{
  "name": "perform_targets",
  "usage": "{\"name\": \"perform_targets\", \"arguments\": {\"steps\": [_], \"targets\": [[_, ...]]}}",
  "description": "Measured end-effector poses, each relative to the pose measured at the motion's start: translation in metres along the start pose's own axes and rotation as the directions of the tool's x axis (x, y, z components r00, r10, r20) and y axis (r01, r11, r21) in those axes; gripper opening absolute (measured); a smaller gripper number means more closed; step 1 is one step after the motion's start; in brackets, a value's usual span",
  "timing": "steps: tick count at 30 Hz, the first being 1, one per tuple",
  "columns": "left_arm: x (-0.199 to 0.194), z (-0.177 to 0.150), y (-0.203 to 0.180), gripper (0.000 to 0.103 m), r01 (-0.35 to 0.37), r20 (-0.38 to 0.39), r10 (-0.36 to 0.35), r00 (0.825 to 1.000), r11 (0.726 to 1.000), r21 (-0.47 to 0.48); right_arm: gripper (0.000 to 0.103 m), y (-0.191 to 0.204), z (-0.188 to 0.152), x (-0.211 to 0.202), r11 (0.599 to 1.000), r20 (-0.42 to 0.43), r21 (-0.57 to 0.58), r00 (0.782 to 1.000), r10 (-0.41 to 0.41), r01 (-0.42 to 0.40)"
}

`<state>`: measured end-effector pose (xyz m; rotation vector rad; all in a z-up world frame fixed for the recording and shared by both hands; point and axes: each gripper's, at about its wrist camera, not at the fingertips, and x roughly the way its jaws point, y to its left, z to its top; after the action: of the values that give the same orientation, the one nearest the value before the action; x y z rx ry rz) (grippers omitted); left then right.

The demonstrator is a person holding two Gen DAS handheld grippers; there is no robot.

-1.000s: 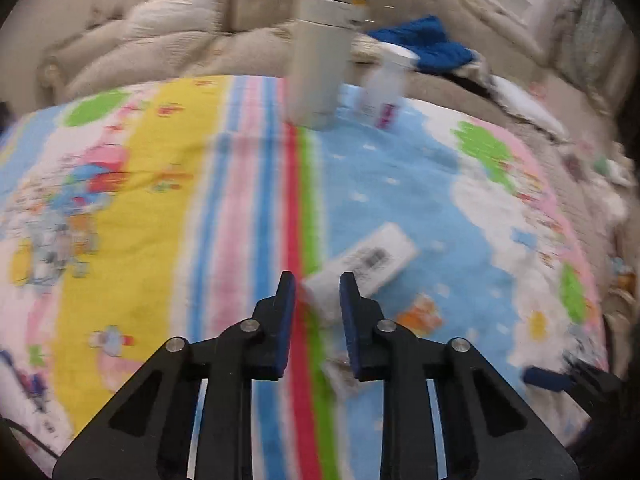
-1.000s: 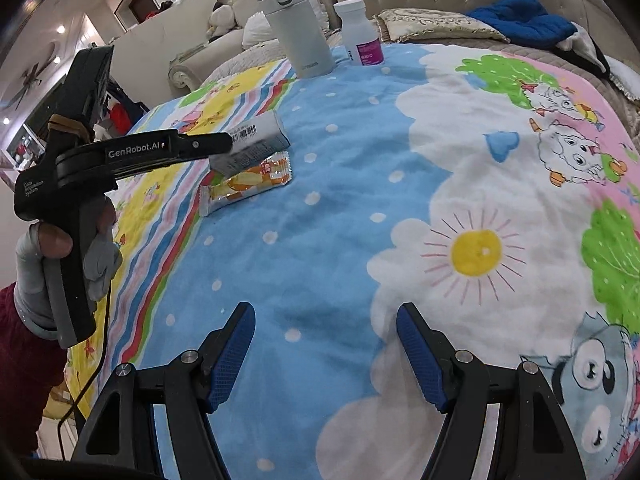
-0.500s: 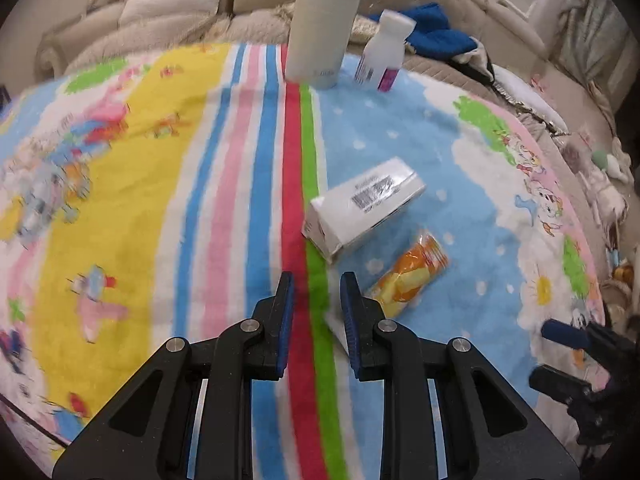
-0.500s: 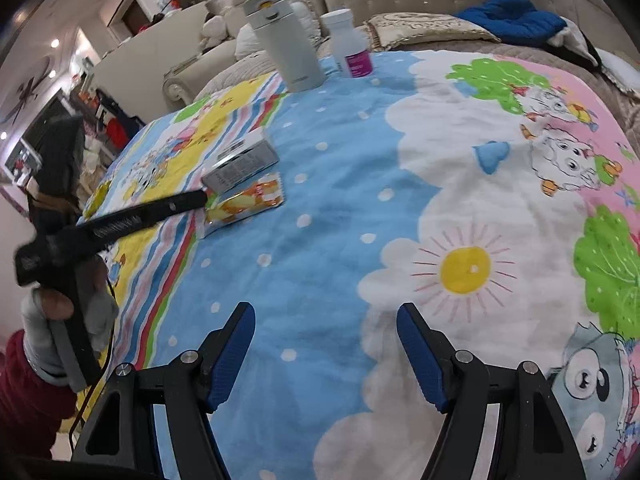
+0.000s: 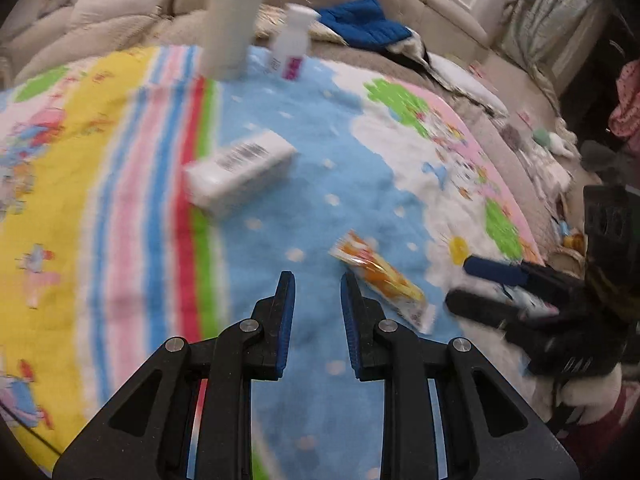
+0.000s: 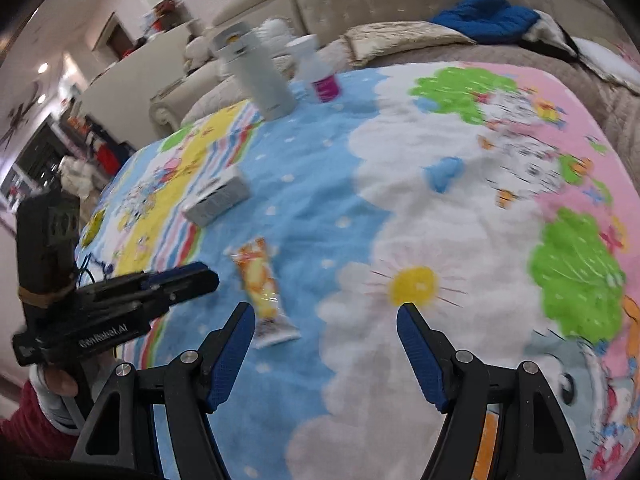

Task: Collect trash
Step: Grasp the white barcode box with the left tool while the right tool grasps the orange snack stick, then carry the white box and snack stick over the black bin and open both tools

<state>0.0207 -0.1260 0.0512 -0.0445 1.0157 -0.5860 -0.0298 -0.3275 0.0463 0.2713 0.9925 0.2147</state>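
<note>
left tool (image 5: 317,294) empty; only right view shows red sleeve (image 6: 24,414).

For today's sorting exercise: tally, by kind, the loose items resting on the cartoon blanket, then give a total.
Insulated flask: 1
Pill bottle: 1
White barcoded box: 1
Orange snack wrapper: 1
Total: 4

Left gripper (image 5: 317,280) angled downward, jaws nearly closed with a narrow gap, nothing between them. Right gripper (image 6: 326,312) also angled downward, jaws wide apart, empty. Left hand (image 6: 60,384) wraps the left gripper's handle at near left, red sleeve (image 6: 24,416) at the wrist.
</note>
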Motion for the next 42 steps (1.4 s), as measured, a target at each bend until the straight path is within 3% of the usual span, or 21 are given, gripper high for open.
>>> {"name": "perform_targets", "arguments": {"steps": [3, 4, 6, 10, 13, 21, 22, 24, 25, 35, 42], "targets": [[-0.009, 0.008, 0.015, 0.023, -0.035, 0.031, 0.036, 0.999, 0.999, -0.035, 0.071, 0.027, 0.005, 0.024, 0.995, -0.018, -0.101, 1.0, 0.006, -0.008], [-0.011, 0.011, 0.02, 0.027, -0.033, 0.041, 0.035, 0.999, 0.998, -0.052, 0.067, 0.033, 0.006, 0.031, 0.992, -0.027, -0.128, 1.0, -0.003, 0.0], [-0.015, 0.014, 0.027, 0.055, -0.028, 0.065, 0.033, 0.997, 0.997, -0.079, 0.049, 0.045, 0.009, 0.049, 0.982, -0.053, -0.187, 0.999, -0.011, 0.0], [-0.015, 0.031, 0.028, 0.06, -0.058, 0.118, 0.066, 0.991, 0.996, -0.066, 0.021, 0.049, 0.006, 0.057, 0.965, -0.022, -0.259, 0.998, -0.058, 0.051], [-0.001, 0.044, 0.028, 0.061, -0.104, 0.1, 0.106, 0.989, 0.994, -0.027, 0.02, 0.039, 0.002, 0.042, 0.97, -0.004, -0.241, 1.0, -0.022, 0.02], [0.051, 0.061, 0.024, 0.06, -0.219, 0.002, 0.219, 0.976, 0.972, 0.081, 0.02, 0.019, -0.024, -0.001, 0.97, 0.045, -0.239, 0.998, -0.033, 0.043], [0.053, 0.06, 0.024, 0.058, -0.221, -0.007, 0.222, 0.975, 0.971, 0.087, 0.02, 0.017, -0.026, -0.004, 0.972, 0.044, -0.231, 0.999, -0.031, 0.04], [0.053, 0.058, 0.024, 0.039, -0.204, -0.017, 0.206, 0.978, 0.976, 0.072, 0.02, 0.01, -0.029, -0.008, 0.977, 0.042, -0.212, 0.999, -0.024, 0.033], [0.051, 0.056, 0.023, 0.036, -0.191, -0.017, 0.193, 0.981, 0.98, 0.058, 0.02, 0.007, -0.031, -0.009, 0.979, 0.041, -0.203, 0.999, -0.024, 0.031], [0.011, 0.02, -0.031, 0.035, -0.163, 0.045, 0.161, 0.986, 0.986, 0.046, 0.02, -0.01, -0.049, -0.03, 0.986, 0.061, -0.159, 0.998, -0.033, 0.042], [0.006, -0.009, -0.082, 0.035, -0.161, 0.051, 0.157, 0.986, 0.981, 0.106, 0.02, -0.025, -0.063, -0.052, 0.989, 0.08, -0.132, 0.995, -0.054, 0.064]]}}
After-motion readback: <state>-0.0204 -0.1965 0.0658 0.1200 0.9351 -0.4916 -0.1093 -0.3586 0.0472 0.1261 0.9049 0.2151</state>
